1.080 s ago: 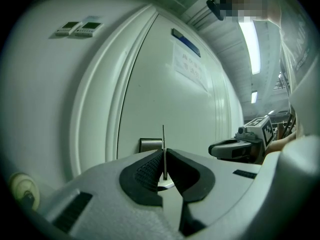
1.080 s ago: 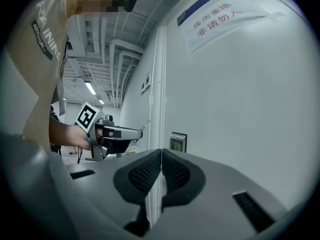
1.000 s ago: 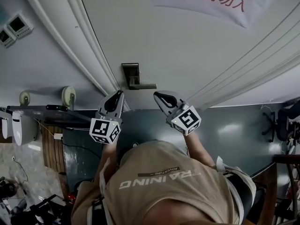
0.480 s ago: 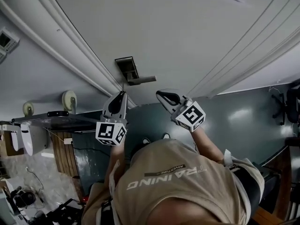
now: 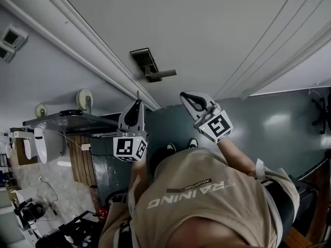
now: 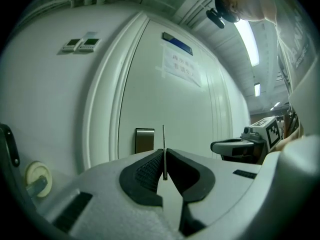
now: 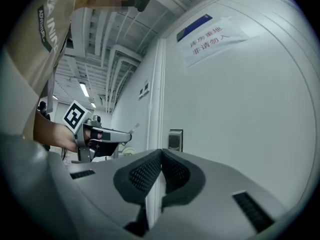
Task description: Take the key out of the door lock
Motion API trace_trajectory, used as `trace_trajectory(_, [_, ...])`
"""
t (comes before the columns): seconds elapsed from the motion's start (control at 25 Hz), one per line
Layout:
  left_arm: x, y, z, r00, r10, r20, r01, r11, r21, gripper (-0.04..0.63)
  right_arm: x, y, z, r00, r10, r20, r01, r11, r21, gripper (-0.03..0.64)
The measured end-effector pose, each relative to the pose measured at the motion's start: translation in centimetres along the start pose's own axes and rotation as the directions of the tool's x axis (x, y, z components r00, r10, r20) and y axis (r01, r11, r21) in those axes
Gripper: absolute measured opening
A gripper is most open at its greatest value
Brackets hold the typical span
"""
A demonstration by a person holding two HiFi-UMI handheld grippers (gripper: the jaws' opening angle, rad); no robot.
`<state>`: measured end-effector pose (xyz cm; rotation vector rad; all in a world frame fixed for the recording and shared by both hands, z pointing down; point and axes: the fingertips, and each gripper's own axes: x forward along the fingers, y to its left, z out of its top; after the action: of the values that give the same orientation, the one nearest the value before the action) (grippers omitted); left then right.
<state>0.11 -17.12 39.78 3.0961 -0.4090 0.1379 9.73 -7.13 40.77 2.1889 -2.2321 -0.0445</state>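
Compared with the earlier pictures, both hand-held grippers have drawn back from the door (image 5: 217,30), and the lock plate (image 5: 145,61) now lies farther ahead of their tips.

The left hand-held gripper (image 6: 164,152) is clenched on the key (image 6: 163,138). The key is a thin blade seen edge-on, standing up from between the pads, with free space between it and the lock plate (image 6: 144,140) ahead. In the head view the key (image 5: 137,94) is only a fine line at the tip of this gripper (image 5: 137,103), well apart from the door handle (image 5: 161,75). The right hand-held gripper (image 7: 160,153) has its jaws pressed together with nothing between them. It hangs just beside the left one, to its right (image 5: 186,95).

I judge that the key is already out of the lock, so the pulling step looks finished. The next move probably calls only for a steady pinch while the key is carried away from the door.

The keyhole itself cannot be made out in any view. The part of the key between the pads is hidden, and its teeth cannot be read. The left gripper's own body cuts off the lower end of the lock plate.
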Motion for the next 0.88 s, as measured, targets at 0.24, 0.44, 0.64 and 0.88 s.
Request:
trace_trajectory(0.24, [-0.4,-1.3,-0.1,0.999,0.036,0.02,-0.036,0.999,0.036,0.023,-2.2,0.1,0.1,0.999,-0.017,0.036,0.02,0.996,-0.082,0.014])
trace_trajectory(0.44, [-0.7,-2.1,-1.4,1.0,0.007,-0.017,-0.006,0.999,0.04,0.023,-3.2,0.1,-0.9,0.997,-0.065,0.046,0.067,0.996,-0.052,0.014])
trace_trajectory(0.64, [-1.2,-2.5,-2.1,0.999,-0.019,-0.034,0.02,0.999,0.039,0.023,-3.4,0.6,-1.8,0.997,-0.069,0.026,0.07,0.996,-0.048,0.014])
trace_trajectory(0.88, [-2.6,-2.6,-1.6,0.999,-0.034,-0.028,0.034,0.999,0.007,0.023,-2.9,2.6,-1.8,0.999,-0.03,-0.008,0.031,1.0,0.005,0.014])
